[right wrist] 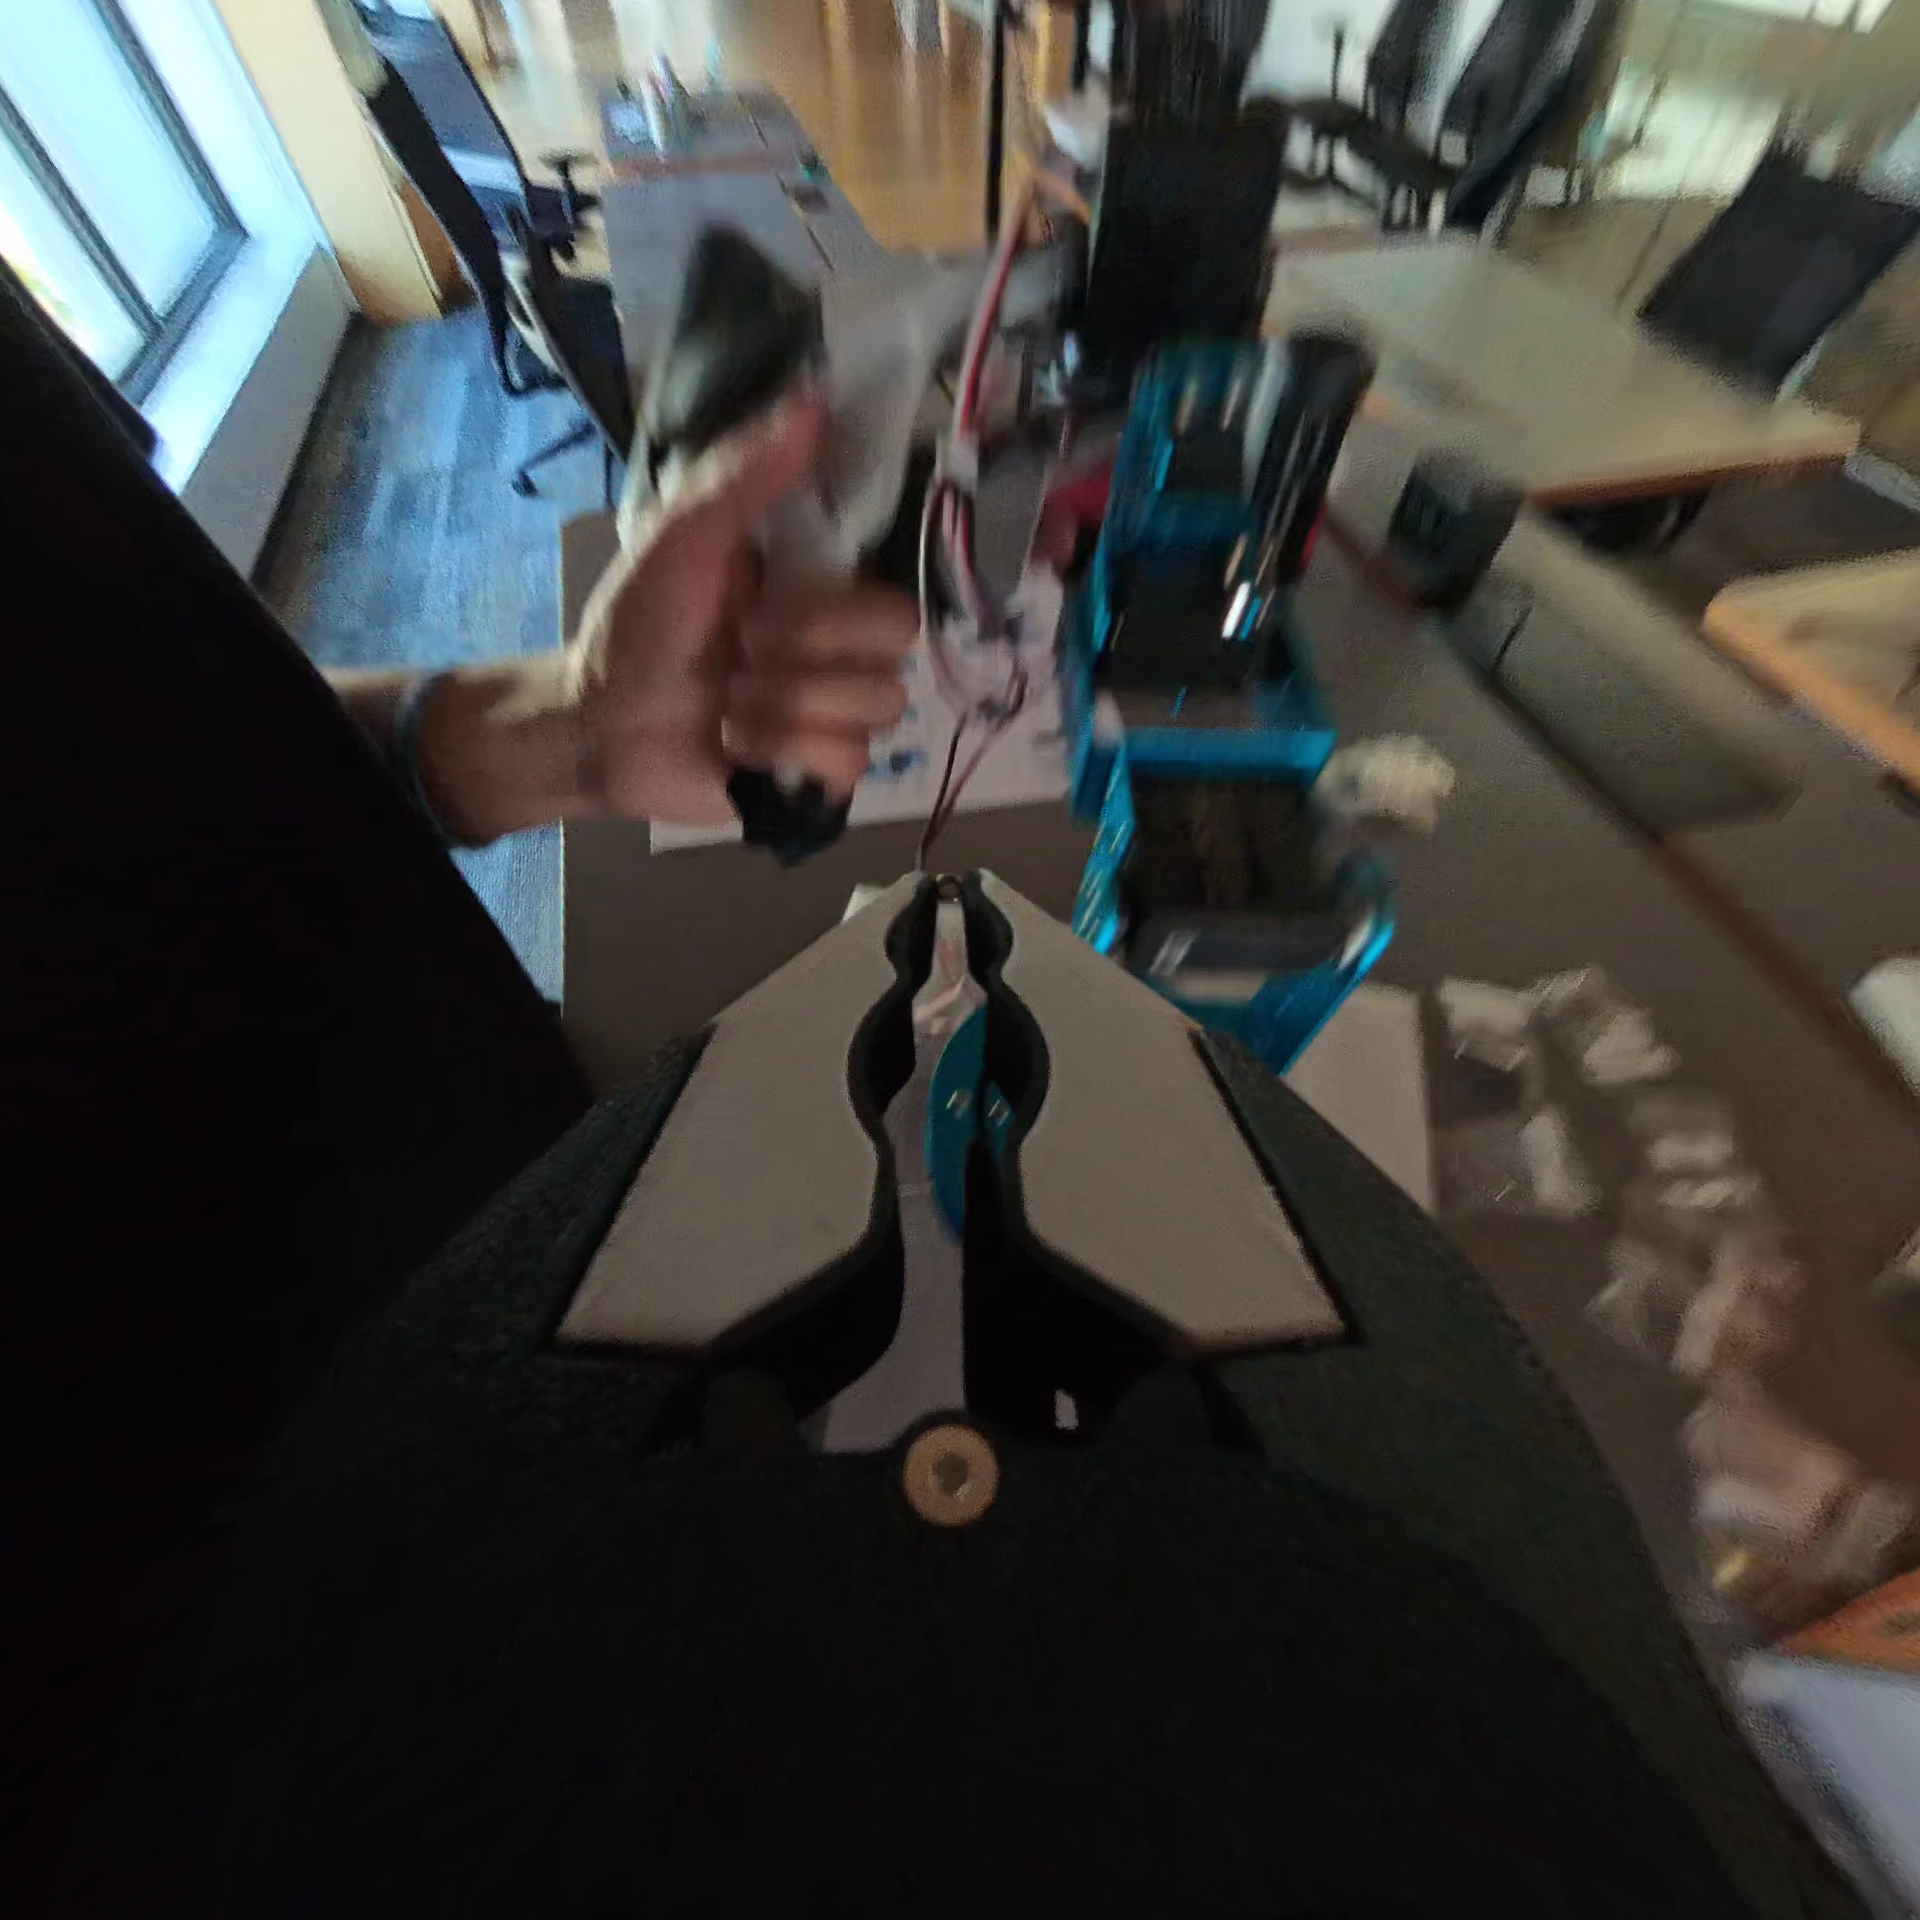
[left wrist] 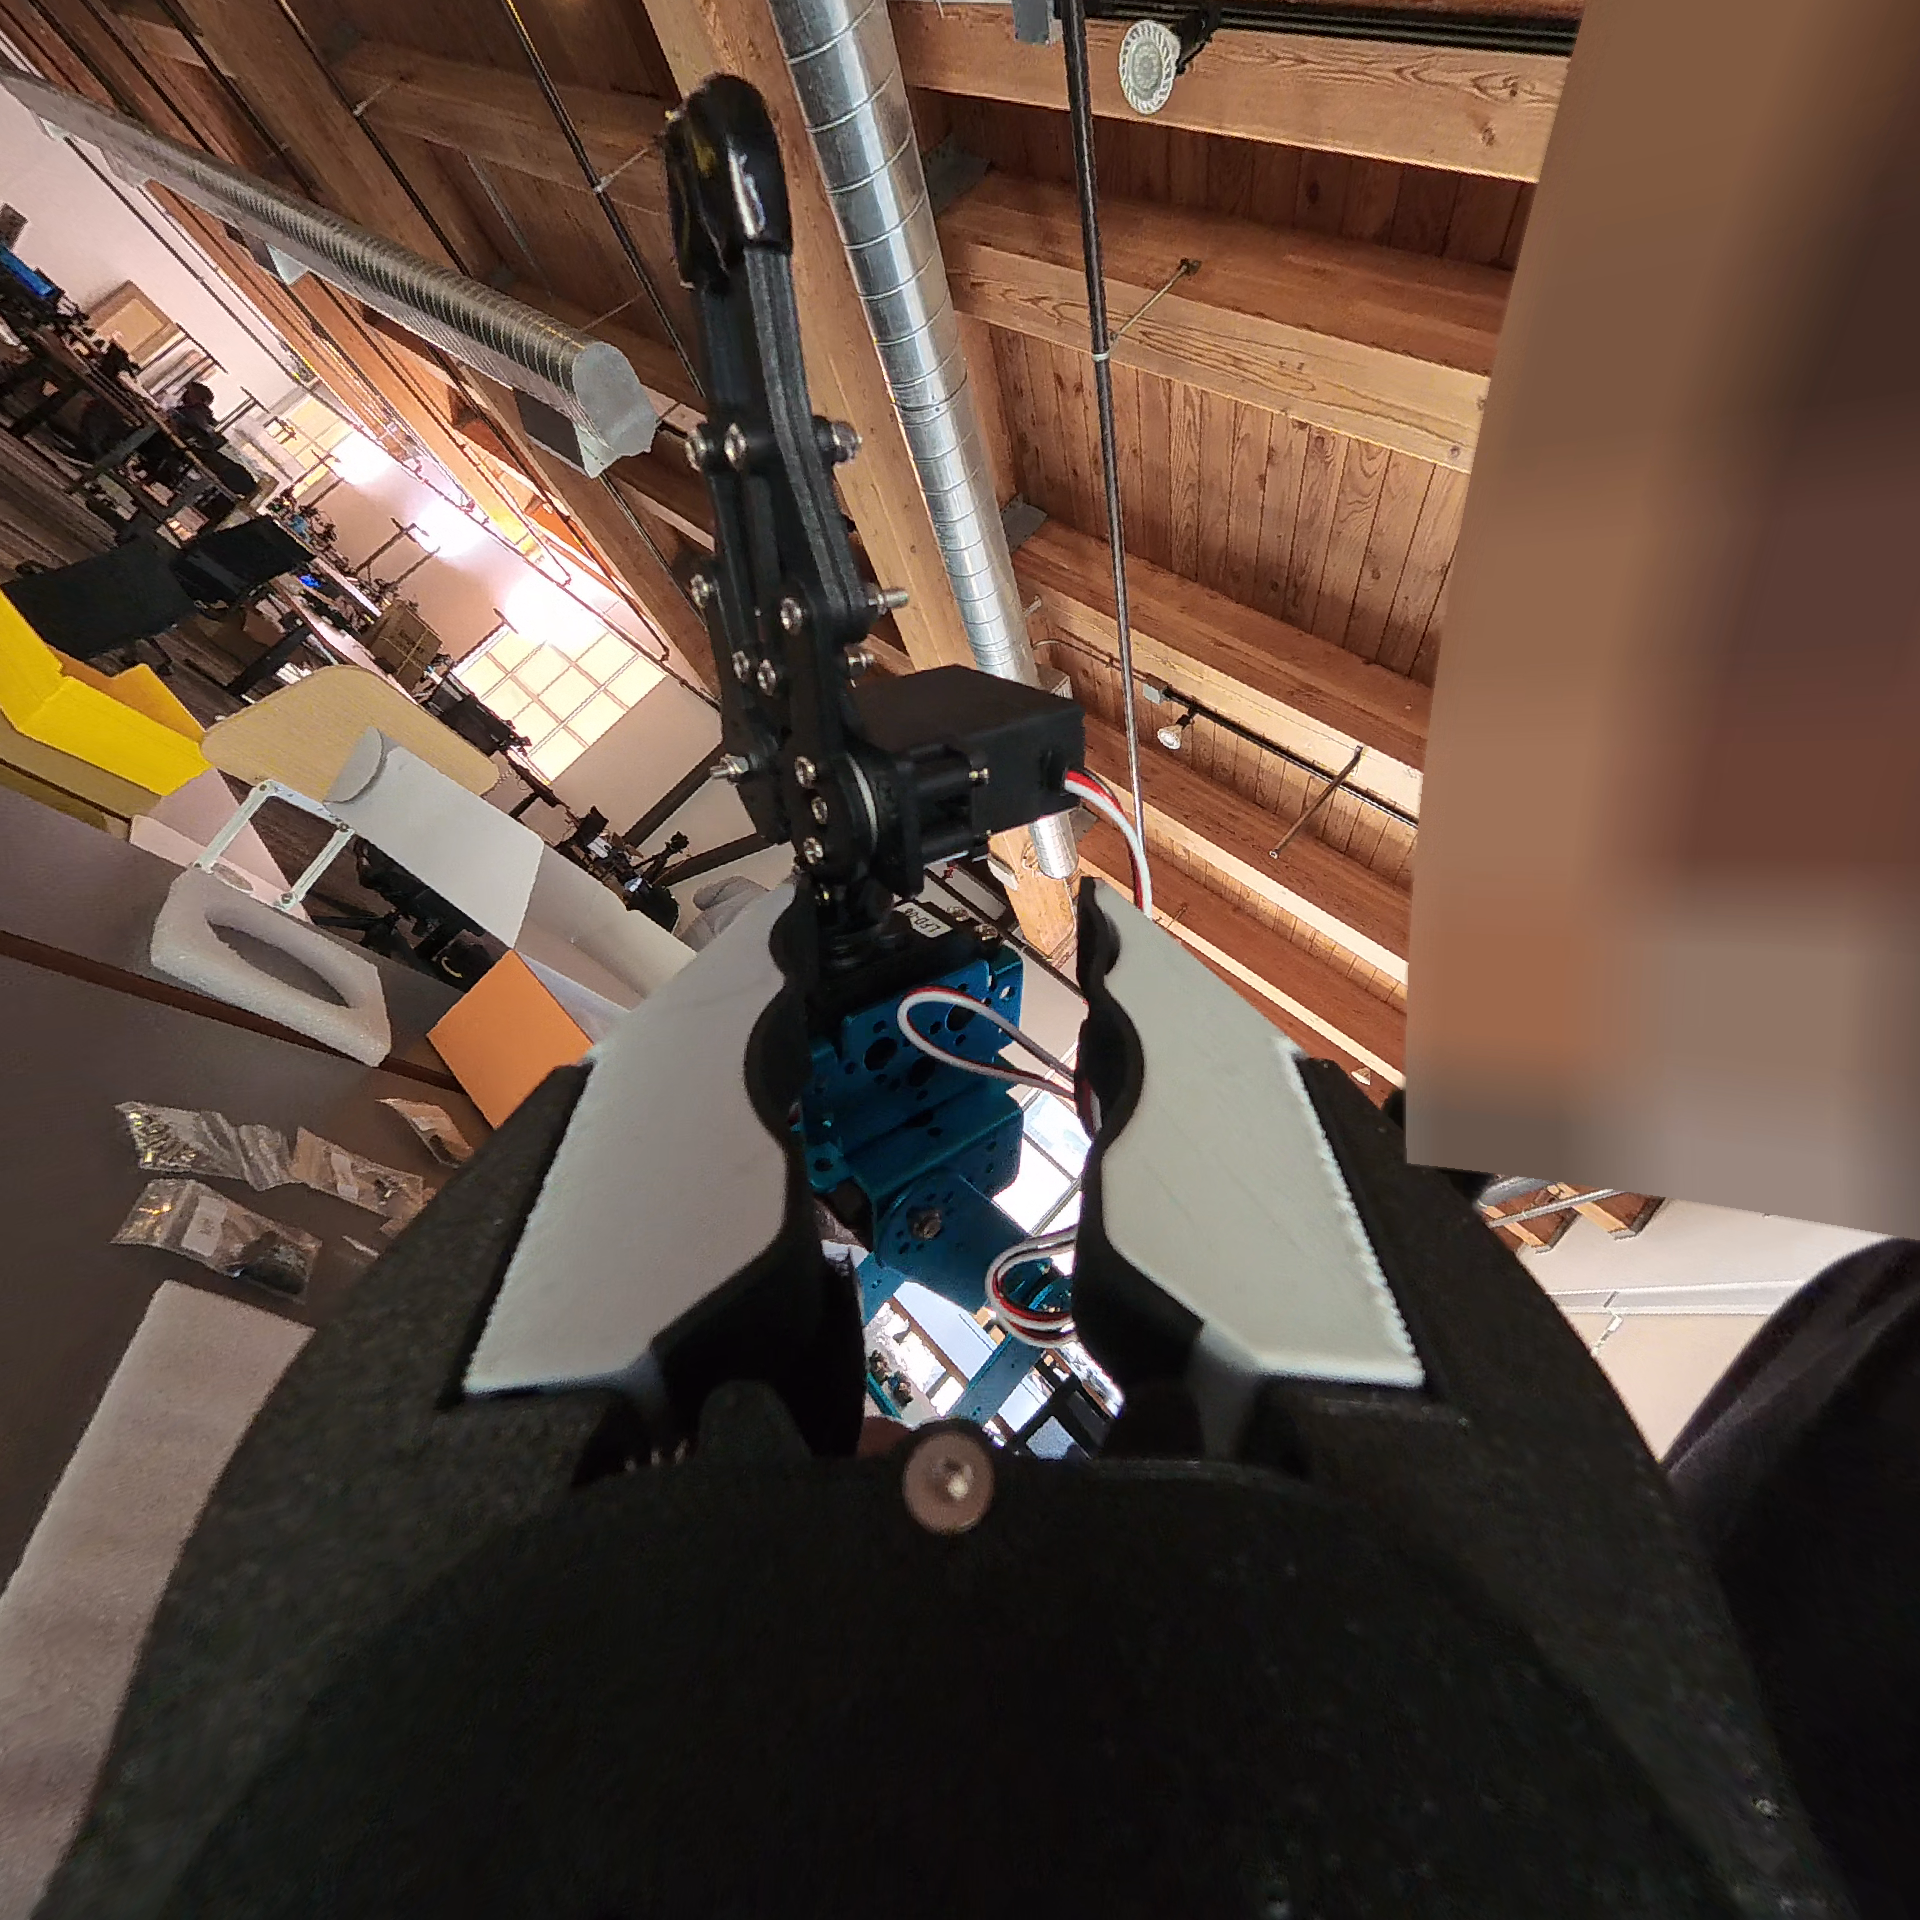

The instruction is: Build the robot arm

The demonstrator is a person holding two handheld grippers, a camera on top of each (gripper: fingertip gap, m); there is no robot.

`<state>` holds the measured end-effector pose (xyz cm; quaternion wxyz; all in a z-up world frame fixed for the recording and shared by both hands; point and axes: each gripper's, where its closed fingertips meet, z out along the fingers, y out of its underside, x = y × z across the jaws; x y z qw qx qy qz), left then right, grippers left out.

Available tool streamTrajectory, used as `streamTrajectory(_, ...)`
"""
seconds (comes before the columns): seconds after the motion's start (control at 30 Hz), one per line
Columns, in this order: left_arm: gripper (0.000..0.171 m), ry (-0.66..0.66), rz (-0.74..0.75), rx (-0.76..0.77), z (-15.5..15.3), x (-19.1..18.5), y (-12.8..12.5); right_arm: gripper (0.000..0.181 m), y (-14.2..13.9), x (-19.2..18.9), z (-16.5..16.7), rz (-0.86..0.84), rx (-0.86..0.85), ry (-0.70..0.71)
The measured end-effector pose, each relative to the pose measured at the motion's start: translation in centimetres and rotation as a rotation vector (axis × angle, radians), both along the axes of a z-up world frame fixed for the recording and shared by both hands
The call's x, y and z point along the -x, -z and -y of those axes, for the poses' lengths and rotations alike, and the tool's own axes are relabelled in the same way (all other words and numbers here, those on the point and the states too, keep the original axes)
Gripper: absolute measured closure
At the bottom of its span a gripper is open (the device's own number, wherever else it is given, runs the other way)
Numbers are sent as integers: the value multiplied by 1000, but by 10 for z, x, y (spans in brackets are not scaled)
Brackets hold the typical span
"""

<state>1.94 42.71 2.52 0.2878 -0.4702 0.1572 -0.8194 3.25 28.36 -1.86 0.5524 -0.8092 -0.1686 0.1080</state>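
Note:
In the left wrist view my left gripper (left wrist: 930, 904) points up toward a wooden ceiling. Its jaws stand well apart with a small blue metal robot arm (left wrist: 914, 1049) between or just past them; I cannot tell if they touch it. The arm ends in a black servo (left wrist: 966, 758) and a black claw (left wrist: 743, 260). The right wrist view is blurred. My right gripper (right wrist: 943, 883) is shut on a thin dark wire (right wrist: 961, 769) that runs to the wire bundle beside the blue arm (right wrist: 1195, 644). A hand (right wrist: 727, 665) holds the other gripper at upper left.
Several clear bags of small parts (left wrist: 208, 1153) lie on the grey table (left wrist: 104, 1039); they also show in the right wrist view (right wrist: 1662, 1195). A white foam block (left wrist: 260, 956), an orange box (left wrist: 509, 1029), a yellow bin (left wrist: 62, 707) and a white foam sheet (left wrist: 125, 1403) are nearby. Left tips to right tips: about 15 cm.

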Motion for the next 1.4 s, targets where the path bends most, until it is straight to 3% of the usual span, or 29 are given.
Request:
streamTrajectory(0.13, 122, 3, 8, 5, 0, 1, 0, 178, -74, -18, -34, 110, -125, -123)
streamTrajectory(0.23, 122, 5, 12, 4, 1, 1, 0, 177, -92, -18, -77, 170, -128, -225)
streamTrajectory(0.37, 121, 7, 16, 8, 0, 1, 0, 177, -87, -7, -124, 214, -70, -333)
streamTrajectory(0.5, 121, 7, 26, 14, 0, 2, 0, 177, -68, 3, -143, 219, 32, -373)
streamTrajectory(0.87, 120, 17, 55, 34, 1, 1, -2, 177, -41, 9, -152, 177, 198, -251)
streamTrajectory(1.03, 120, 23, 61, 46, 1, 1, -3, 177, -38, 7, -157, 182, 220, -170)
streamTrajectory(1.4, 120, 31, 56, 53, 0, 1, -2, 176, -30, 9, -161, 240, 259, -132)
